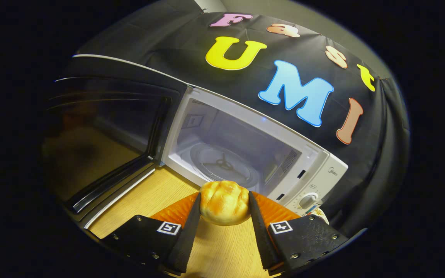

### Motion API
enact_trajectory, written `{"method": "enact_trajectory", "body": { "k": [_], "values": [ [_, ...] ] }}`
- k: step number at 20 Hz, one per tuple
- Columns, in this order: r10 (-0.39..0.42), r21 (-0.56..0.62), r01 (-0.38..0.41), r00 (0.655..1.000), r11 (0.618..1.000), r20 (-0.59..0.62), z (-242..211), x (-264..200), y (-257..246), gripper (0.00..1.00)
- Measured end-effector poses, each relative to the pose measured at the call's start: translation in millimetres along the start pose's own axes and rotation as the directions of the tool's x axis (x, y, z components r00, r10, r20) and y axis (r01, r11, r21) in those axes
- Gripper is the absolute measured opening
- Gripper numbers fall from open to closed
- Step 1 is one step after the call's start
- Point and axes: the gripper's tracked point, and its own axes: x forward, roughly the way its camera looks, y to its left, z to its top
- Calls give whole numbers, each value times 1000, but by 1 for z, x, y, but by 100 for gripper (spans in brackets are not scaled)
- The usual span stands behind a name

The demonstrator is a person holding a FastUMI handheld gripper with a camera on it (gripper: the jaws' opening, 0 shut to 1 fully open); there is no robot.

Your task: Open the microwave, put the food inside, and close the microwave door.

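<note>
A golden bread roll [224, 202] sits between my two fingers, and both fingers press on its sides, so my gripper [224, 204] is shut on it. Behind the roll lies an orange plate [176, 211], partly hidden by the fingers. Just beyond the roll stands the white microwave [323, 175] with its cavity open. Inside it lies the glass turntable [222, 162]. The dark glass door [106, 127] is swung wide open to the left of the cavity.
The microwave stands on a light wooden table [149, 193]. Its control panel with round knobs [308, 200] is to the right of the cavity. A black cloth wall hangs behind the microwave.
</note>
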Motion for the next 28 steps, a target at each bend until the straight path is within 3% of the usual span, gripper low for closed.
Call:
{"method": "enact_trajectory", "body": {
  "k": [5,12,17,20,28],
  "values": [
    [8,41,-6,999,999,-52,7,61,5,69],
    [-57,-7,57,998,998,-15,23,117,2,69],
    [-117,-102,120,993,987,35,34,143,-1,69],
    [-84,-92,83,996,992,-10,25,153,8,75],
    [-101,-93,101,995,991,12,29,154,12,91]
  ]
}}
